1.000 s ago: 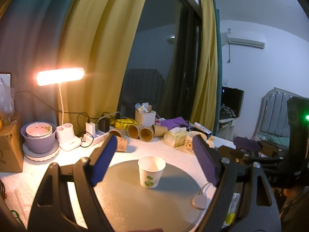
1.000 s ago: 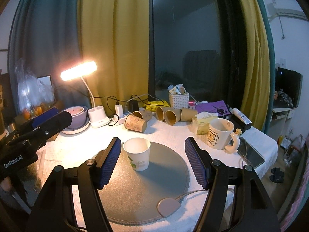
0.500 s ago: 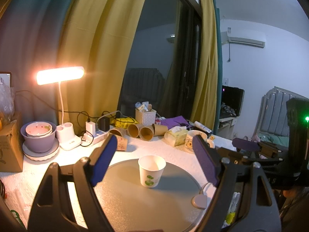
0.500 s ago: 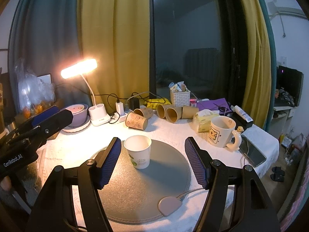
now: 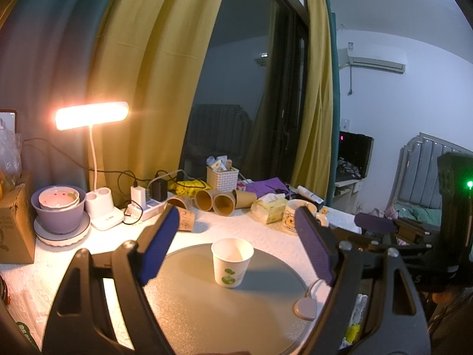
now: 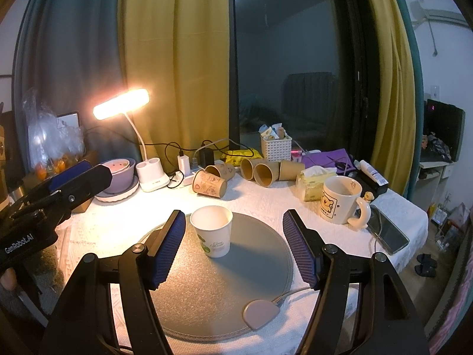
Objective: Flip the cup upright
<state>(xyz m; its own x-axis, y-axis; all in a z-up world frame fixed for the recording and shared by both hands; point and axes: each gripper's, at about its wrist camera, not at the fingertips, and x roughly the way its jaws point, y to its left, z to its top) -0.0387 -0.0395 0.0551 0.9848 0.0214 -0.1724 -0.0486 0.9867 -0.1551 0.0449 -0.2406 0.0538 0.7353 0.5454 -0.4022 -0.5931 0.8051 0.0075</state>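
On the round grey mat (image 6: 207, 290) the white paper cup (image 6: 213, 230) stands upright, both the left gripper (image 5: 236, 247) and right gripper (image 6: 233, 244) spread wide and empty; a careless brush could topple it.

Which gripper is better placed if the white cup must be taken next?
Right, probably. The cup stands upright on the round mat, nearer the right gripper, beside its left finger. The left gripper, also open, sits farther back from the cup.
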